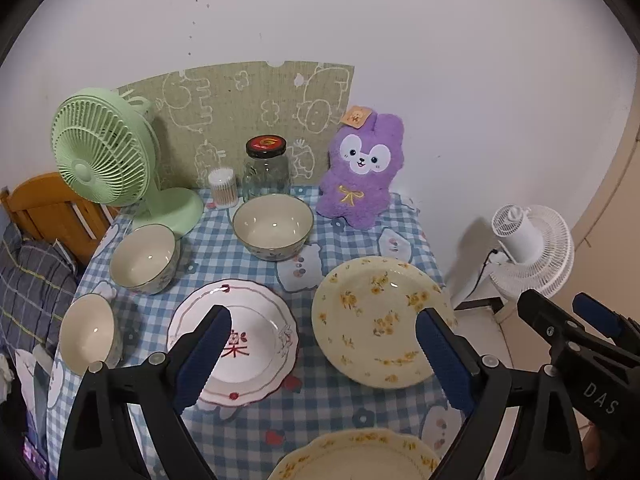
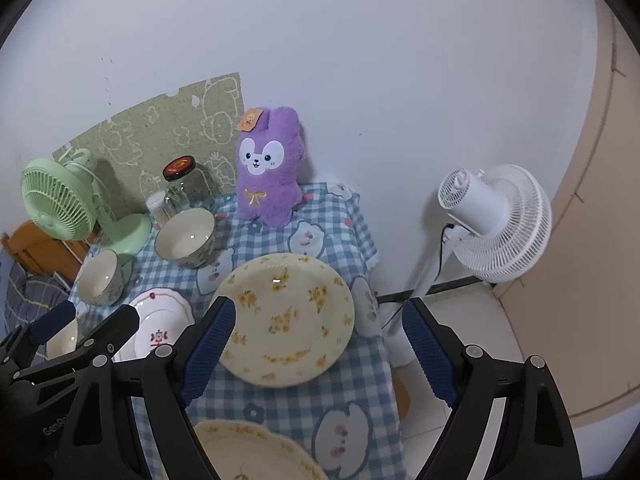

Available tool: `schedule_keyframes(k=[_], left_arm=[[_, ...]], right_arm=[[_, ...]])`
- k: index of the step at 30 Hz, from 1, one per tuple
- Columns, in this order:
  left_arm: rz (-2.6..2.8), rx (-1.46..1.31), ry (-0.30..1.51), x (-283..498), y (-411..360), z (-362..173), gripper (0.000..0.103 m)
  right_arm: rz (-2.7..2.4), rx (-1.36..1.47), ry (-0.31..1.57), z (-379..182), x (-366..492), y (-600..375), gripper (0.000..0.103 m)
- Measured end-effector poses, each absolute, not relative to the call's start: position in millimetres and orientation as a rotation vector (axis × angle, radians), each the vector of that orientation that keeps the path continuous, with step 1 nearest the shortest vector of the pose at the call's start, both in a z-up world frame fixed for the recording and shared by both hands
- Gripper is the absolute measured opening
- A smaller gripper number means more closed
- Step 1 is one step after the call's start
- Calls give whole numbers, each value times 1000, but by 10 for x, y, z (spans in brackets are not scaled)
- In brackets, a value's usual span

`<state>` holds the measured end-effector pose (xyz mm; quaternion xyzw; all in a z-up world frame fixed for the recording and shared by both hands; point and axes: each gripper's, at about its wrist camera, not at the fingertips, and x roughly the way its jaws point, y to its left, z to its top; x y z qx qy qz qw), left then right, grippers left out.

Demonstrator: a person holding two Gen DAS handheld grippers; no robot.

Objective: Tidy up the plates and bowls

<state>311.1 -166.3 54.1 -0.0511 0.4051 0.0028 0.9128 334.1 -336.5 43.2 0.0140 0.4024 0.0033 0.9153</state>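
Left tool [image 1: 322,342]: jaws apart, empty.
Right tool [image 2: 318,338]: jaws apart, empty.
Yellow plate [image 2: 286,316]: frame centre, on bench [image 2: 360,408].
Advice: pinch rim squarely, lift level, stack on like plate.

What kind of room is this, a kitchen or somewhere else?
Probably a bedroom or small living room at home, not a kitchen: a plush toy sits on the clothed table, with bedding beside it and a standing fan.

Home bedroom corner, checked tablecloth [image 1: 256,264], plush rabbit [image 1: 360,168], bedding [image 1: 32,280], fans
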Motion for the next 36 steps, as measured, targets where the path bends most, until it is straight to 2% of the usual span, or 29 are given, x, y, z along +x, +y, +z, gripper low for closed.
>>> schedule_keyframes(k=[17,36], left_arm=[[48,-83,885,3904,-1893,-16,93],[78,-44,1029,4259,-2031,-830,83]], right_arm=[[80,12,885,-138,4180,-3537,87],[77,22,1021,-993,4563,-3612,85]])
